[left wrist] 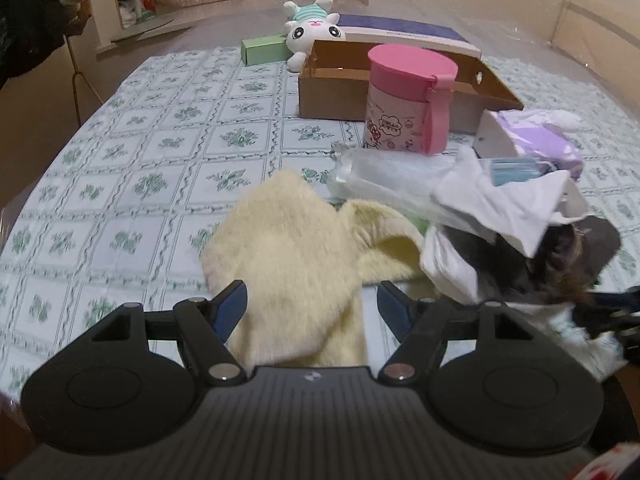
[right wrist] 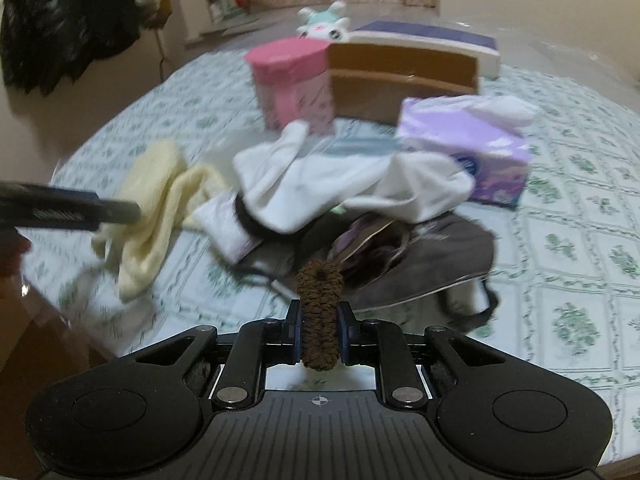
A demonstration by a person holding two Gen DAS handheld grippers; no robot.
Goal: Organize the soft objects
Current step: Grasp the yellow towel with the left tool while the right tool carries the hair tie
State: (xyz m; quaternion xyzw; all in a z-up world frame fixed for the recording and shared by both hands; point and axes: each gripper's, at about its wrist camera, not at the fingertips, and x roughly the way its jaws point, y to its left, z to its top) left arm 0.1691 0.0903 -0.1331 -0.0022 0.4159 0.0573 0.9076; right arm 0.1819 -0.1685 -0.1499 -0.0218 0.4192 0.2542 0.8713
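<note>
A pale yellow towel (left wrist: 288, 264) lies crumpled on the tablecloth. My left gripper (left wrist: 312, 308) stands open over its near end, with the cloth between the blue pads and not pinched. In the right wrist view the same towel (right wrist: 148, 208) sits at the left, with one left finger (right wrist: 116, 210) beside it. My right gripper (right wrist: 320, 314) is shut on a brown scrunchie (right wrist: 320, 296), which stands upright between the pads. Just beyond it lie a white cloth (right wrist: 320, 184) and a grey fabric bag (right wrist: 424, 260).
A purple tissue pack (right wrist: 472, 152), a pink lidded canister (left wrist: 408, 100) and an open cardboard box (left wrist: 332, 96) stand further back. A white plush toy (left wrist: 316, 28), a green box (left wrist: 264, 50) and a clear plastic bag (left wrist: 380, 176) are also on the green-patterned tablecloth (left wrist: 140, 160).
</note>
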